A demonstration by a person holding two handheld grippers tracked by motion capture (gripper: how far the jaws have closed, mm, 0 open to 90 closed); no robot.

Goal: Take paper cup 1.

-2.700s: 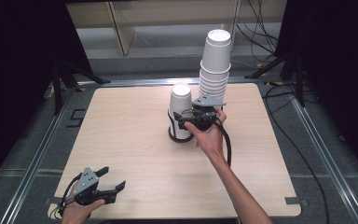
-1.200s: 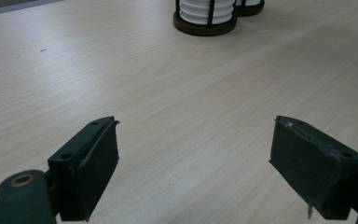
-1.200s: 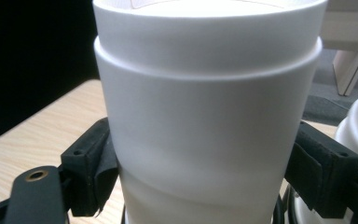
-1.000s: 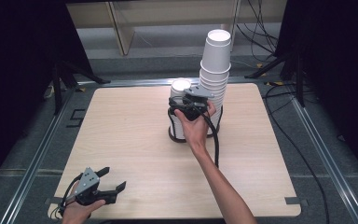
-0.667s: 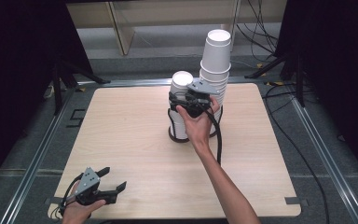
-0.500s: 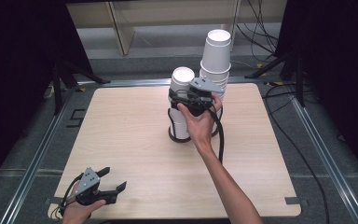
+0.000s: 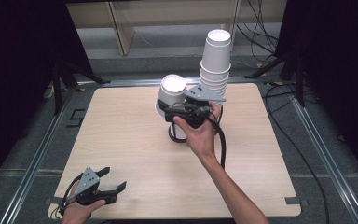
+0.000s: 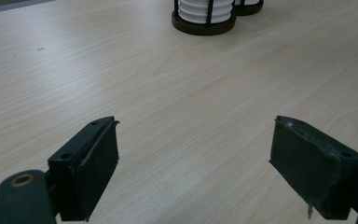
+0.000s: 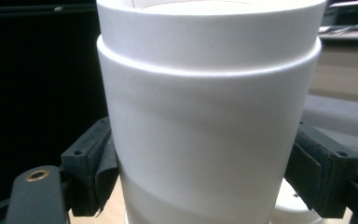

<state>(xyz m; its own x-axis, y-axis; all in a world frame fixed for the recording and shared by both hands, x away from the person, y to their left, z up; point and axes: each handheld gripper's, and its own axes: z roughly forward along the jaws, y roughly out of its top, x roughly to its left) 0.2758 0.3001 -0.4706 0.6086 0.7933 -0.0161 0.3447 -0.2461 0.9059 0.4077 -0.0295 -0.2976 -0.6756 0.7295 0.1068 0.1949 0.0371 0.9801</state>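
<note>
A white paper cup [image 7: 171, 94], upside down and tilted left, is lifted off a short stack of cups [image 7: 181, 132] that stands in a black ring holder at the table's middle. My right gripper [image 7: 169, 112] is shut on this cup; in the right gripper view the cup [image 9: 205, 107] sits squeezed between both black pads. A taller stack of white cups [image 7: 216, 60] rises just behind, to the right. At the front left corner my left gripper [image 7: 114, 179] rests open near the table, with bare wood between its jaws [image 8: 196, 158].
The light wooden table [image 7: 121, 130] has a metal frame around it. A black cable [image 7: 223, 144] trails along the person's right forearm. In the left gripper view the ringed holder base [image 8: 204, 16] stands far ahead. Dark curtains and tripod legs surround the table.
My right gripper closed on the top cup of the short stack and raised it up and to the left, tilting it. The left gripper stayed put.
</note>
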